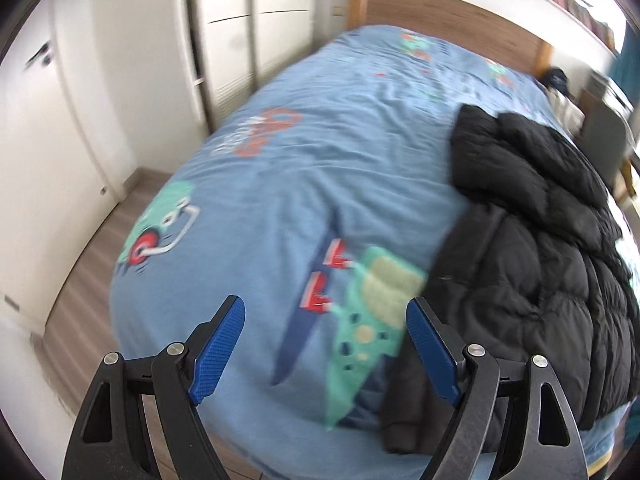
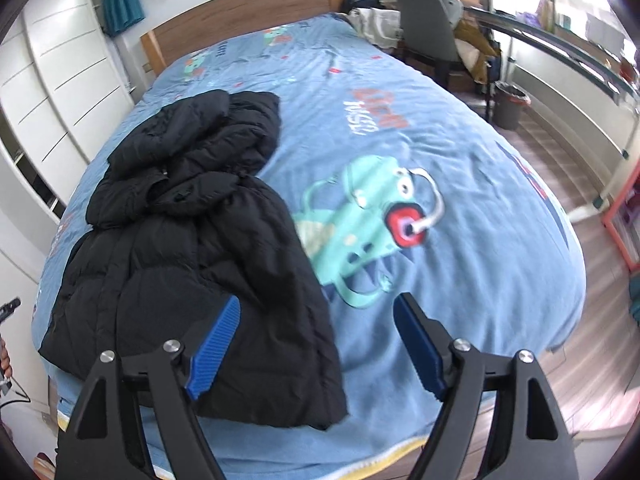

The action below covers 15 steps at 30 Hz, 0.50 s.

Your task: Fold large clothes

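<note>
Right wrist view: both hand-held grippers [image 2: 316, 344] [image 1: 326, 354] released above black puffer jacket [image 2: 192, 248] on blue bedspread [image 2: 460, 280].

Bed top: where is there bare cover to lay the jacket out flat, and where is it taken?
The black puffer jacket fills one side of the blue bed cover, down to the foot edge. Free: the wide stretch beside it around the green monster print, and the strip toward the wooden headboard. Clothes crowd the headboard corner by the chair.
</note>
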### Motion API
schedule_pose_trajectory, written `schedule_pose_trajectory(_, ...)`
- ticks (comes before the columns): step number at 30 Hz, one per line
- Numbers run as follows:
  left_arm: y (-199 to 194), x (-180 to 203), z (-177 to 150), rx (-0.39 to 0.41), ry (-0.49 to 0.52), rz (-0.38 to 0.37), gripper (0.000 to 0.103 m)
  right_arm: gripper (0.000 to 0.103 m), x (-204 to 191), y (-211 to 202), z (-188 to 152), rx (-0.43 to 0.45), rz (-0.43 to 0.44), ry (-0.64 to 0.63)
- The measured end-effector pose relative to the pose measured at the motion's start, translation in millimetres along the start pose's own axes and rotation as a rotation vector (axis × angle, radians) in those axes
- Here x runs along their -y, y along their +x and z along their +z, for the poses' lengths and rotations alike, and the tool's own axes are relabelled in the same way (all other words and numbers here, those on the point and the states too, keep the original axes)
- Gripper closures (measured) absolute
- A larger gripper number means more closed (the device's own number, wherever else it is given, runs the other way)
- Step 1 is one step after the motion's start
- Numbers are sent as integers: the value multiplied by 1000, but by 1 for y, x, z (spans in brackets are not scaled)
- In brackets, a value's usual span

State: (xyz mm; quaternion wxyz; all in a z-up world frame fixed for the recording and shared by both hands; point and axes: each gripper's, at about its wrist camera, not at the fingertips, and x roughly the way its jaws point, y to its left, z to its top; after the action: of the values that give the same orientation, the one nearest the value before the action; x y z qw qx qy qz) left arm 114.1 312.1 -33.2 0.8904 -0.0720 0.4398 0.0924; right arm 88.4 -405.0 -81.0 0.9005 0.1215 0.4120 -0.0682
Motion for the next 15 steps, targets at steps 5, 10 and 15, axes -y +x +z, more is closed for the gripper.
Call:
schedule_pose_trajectory(5, -2, -28, -3, -13, -99, -4, 19, 24, 14, 7, -13, -26, 35, 57)
schedule_pose_trajectory(10, 5, -28, -9, -45, -114, -31, 18, 24, 12, 22, -23, -63, 75, 79)
schedule_pose_trajectory(15, 19, -11, -20, -96, -90, -106, 17, 23, 4, 38, -29, -89, 118, 88)
